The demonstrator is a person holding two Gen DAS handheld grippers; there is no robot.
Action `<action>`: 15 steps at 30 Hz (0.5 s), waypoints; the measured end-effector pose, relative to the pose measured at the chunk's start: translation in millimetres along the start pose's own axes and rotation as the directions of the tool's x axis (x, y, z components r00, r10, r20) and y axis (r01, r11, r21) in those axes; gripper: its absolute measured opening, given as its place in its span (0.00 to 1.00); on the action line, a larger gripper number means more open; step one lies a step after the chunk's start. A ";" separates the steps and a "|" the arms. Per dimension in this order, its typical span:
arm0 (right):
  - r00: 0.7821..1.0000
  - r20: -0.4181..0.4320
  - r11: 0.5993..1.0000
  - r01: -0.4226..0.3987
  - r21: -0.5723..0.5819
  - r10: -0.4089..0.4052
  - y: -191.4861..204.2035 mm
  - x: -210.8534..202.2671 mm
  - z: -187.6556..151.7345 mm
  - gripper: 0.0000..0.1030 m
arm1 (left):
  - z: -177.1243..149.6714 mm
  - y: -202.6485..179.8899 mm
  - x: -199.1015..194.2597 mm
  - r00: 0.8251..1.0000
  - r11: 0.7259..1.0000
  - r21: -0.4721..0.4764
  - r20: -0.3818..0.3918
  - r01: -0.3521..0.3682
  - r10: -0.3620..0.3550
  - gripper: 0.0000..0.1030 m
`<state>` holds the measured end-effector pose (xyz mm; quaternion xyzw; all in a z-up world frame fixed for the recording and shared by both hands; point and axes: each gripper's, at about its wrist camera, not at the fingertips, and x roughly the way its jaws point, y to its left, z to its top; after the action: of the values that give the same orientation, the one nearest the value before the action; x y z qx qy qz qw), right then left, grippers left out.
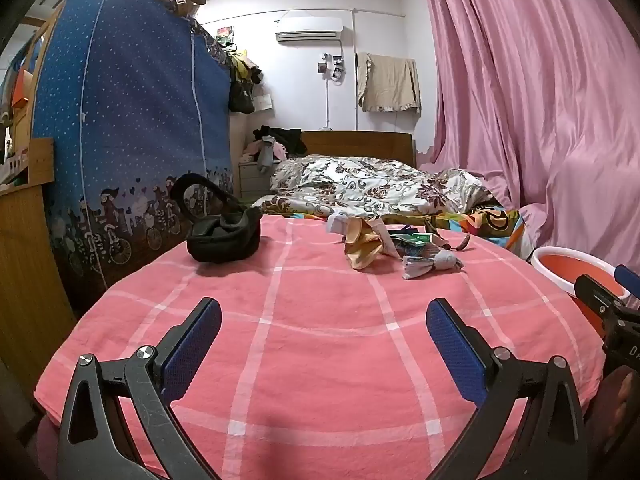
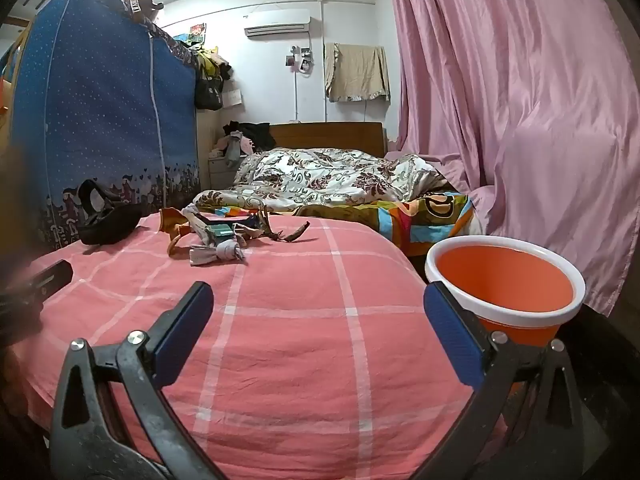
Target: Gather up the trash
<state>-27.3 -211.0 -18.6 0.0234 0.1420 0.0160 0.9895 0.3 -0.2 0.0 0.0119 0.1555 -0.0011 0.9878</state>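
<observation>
A heap of trash (image 1: 396,246) lies far across the pink checked cloth (image 1: 320,340): a yellow-orange wrapper (image 1: 362,250), a crumpled grey paper (image 1: 430,264), a green packet (image 2: 222,232) and a dark dried peel (image 2: 294,234). An orange bucket with a white rim (image 2: 506,280) stands off the cloth's right edge, and shows at the right in the left wrist view too (image 1: 576,272). My left gripper (image 1: 324,316) stands open over the near cloth with nothing between its fingers. My right gripper (image 2: 318,300) is also open and empty, its right finger (image 2: 452,332) in front of the bucket.
A black bag with a strap (image 1: 222,236) sits on the cloth at the far left. A blue fabric wardrobe (image 1: 132,120) rises to the left, a bed with a floral quilt (image 1: 372,188) lies behind, and pink curtains (image 1: 540,100) hang on the right.
</observation>
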 end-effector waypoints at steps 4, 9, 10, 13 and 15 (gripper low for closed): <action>1.000 0.001 1.000 -0.002 0.005 0.002 -0.4 -0.2 0.5 1.00 | 0.3 -1.7 1.9 1.000 1.000 -0.004 0.000 0.002 -0.002 0.97; 1.000 0.003 1.000 -0.001 0.000 0.001 0.4 -1.3 0.5 1.00 | -0.1 0.5 0.3 1.000 1.000 -0.015 0.010 0.004 -0.004 0.98; 1.000 0.003 1.000 -0.001 0.000 0.001 0.4 -1.2 0.5 1.00 | -0.1 0.3 0.5 1.000 1.000 -0.016 0.010 0.004 -0.004 0.98; 1.000 0.002 1.000 -0.002 0.001 0.002 0.2 -0.8 0.5 1.00 | -0.3 -1.1 1.4 1.000 1.000 -0.015 0.008 0.005 -0.005 0.98; 1.000 0.003 1.000 -0.001 0.001 0.001 0.2 -0.6 0.5 1.00 | -4.3 8.9 -3.4 1.000 1.000 -0.021 0.014 -0.001 0.002 0.98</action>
<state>-27.7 -210.9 -17.9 0.0238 0.1405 0.0164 0.9897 -4.2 8.8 -2.8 0.0015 0.1485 0.0012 0.9889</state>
